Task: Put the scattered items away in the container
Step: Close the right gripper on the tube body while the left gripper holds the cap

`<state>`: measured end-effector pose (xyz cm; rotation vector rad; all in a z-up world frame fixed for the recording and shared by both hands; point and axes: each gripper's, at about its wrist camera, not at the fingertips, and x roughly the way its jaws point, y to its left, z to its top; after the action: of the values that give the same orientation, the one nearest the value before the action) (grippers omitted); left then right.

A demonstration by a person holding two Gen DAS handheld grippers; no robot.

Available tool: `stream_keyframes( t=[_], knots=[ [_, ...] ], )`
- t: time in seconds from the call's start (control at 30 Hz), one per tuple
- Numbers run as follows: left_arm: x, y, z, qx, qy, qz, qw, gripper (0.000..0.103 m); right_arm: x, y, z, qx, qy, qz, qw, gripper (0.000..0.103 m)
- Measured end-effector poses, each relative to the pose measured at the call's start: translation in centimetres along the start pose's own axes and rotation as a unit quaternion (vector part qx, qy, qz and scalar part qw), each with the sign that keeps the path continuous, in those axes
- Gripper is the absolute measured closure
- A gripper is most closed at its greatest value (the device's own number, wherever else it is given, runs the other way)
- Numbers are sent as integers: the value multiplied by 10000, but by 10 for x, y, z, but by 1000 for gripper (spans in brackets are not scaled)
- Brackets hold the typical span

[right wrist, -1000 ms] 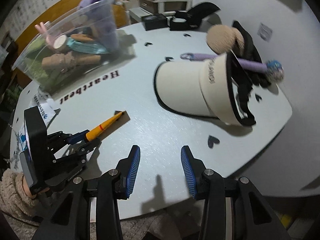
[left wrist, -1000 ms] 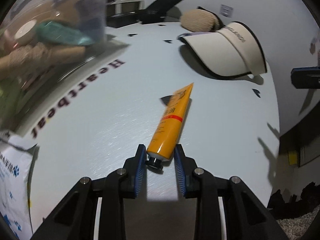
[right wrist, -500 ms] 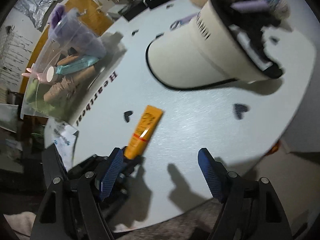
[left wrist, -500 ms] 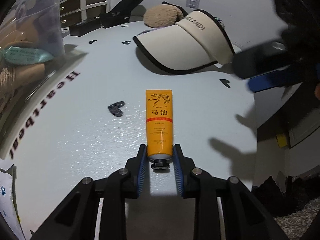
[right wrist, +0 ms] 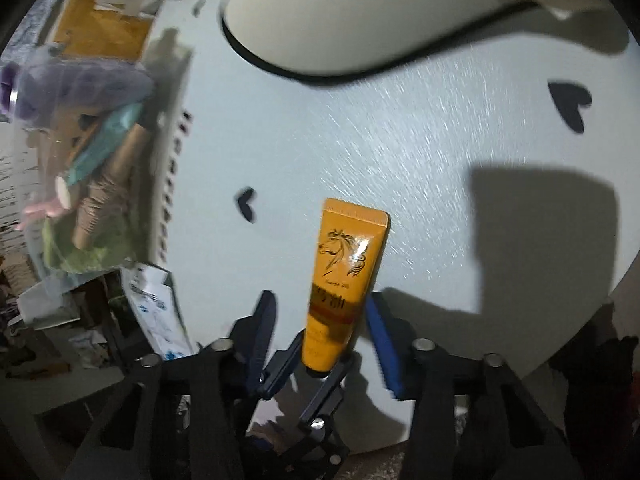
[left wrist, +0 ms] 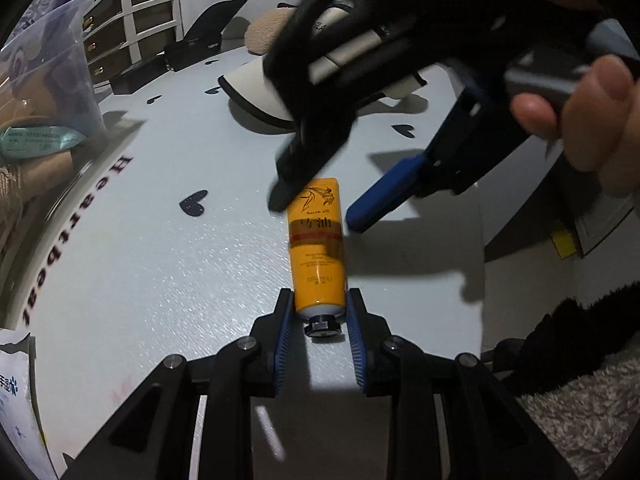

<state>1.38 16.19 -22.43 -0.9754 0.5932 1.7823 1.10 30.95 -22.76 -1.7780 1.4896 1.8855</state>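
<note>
An orange tube (left wrist: 318,248) with a horse logo lies on the white table (left wrist: 160,264). My left gripper (left wrist: 320,306) is shut on the tube's cap end. My right gripper (right wrist: 320,312) is open and straddles the tube (right wrist: 340,276) from above; it also shows in the left wrist view (left wrist: 316,204), its fingers either side of the tube's flat end. The clear container (right wrist: 92,152), filled with several items, stands at the left; it also shows in the left wrist view (left wrist: 40,92).
A cream visor cap (right wrist: 360,16) lies at the back of the table. A printed white packet (left wrist: 16,400) lies at the near left. Black boxes (left wrist: 192,52) and a fluffy beige thing (left wrist: 264,32) sit at the far edge. The table edge runs on the right.
My right gripper has swung down over the tube and now straddles it. My left gripper keeps hold of the cap end; the tube stayed on the table.
</note>
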Motion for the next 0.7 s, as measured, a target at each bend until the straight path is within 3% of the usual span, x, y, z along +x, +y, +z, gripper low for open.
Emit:
stream_keyframes(
  t=[0.13,0.37,0.7],
  knots=[
    [0,2,1,-37,36,33,10000,77,5,-4,-1,50,12,-50,10000,81],
    [-12,-5,11,82,-188,264,9994,77,4,-7,0,150,-34,128,9998,89],
    [0,-1,17,127,-16,373,9992,75,-4,0,4,39,-13,279,9996,94]
  ],
)
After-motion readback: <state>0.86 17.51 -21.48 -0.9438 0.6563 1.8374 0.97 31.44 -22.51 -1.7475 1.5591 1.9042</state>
